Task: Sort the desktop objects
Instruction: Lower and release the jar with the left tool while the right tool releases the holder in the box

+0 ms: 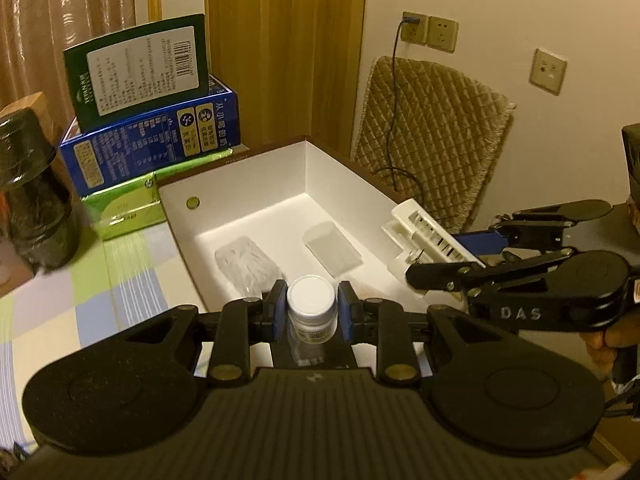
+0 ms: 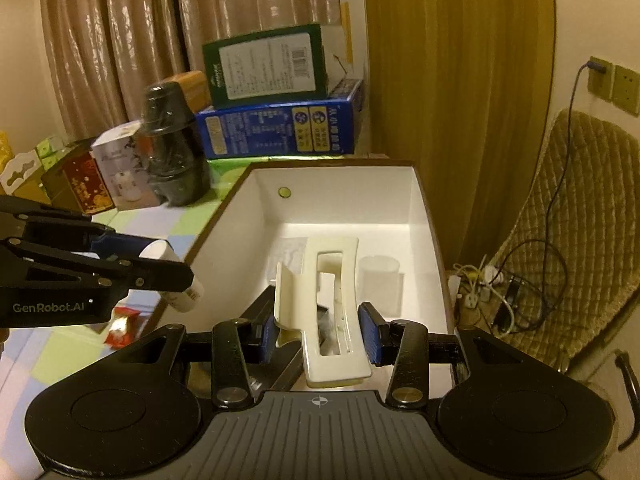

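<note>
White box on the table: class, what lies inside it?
Inside the white box: two clear plastic packets. The grippers and their loads hide its near floor.

Lower half of the small white bottle (image 1: 311, 309) hidden behind the left gripper (image 1: 312, 312) body; label print too small to read. Hair claw (image 2: 328, 316) blocks part of the white box (image 2: 420, 200) floor in the right wrist view. Dark wrapped jar (image 1: 32, 200) blurred, cut by the frame's left edge. Text on the blue carton (image 1: 160, 136) illegible.
</note>
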### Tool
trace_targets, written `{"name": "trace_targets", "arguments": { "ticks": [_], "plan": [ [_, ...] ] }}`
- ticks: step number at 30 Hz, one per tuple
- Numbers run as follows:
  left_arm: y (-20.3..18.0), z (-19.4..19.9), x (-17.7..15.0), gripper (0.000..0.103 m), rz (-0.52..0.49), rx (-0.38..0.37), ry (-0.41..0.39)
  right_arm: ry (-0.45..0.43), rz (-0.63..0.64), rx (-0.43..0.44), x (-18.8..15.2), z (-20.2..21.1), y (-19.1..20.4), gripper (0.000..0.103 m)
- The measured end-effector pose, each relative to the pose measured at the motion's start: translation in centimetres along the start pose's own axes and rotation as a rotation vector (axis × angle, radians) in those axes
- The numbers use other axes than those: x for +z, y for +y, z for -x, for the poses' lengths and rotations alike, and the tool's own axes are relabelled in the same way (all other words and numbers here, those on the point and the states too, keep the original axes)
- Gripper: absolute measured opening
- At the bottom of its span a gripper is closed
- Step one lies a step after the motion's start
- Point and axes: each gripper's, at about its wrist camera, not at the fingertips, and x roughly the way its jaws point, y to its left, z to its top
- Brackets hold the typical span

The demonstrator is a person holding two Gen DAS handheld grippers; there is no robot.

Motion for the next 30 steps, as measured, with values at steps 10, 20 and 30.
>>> {"name": "trace_targets", "arguments": {
  "ticks": [10,20,30],
  "plan": [
    [2.0,-7.2,3.6,0.022,0.011,0.077,0.064,0.074,0.022,0.005,2.3,-6.6,-2.6,0.04],
    [4.1,-12.2,5.4,0.022,0.011,0.13,0.126,0.131,0.01,0.004,4.0,-11.4,-3.2,0.04],
    [6.7,-16.9,6.8,0.022,0.025,0.191,0.169,0.147,-0.021,-0.016,6.5,-15.7,-3.1,0.04]
  ]
}}
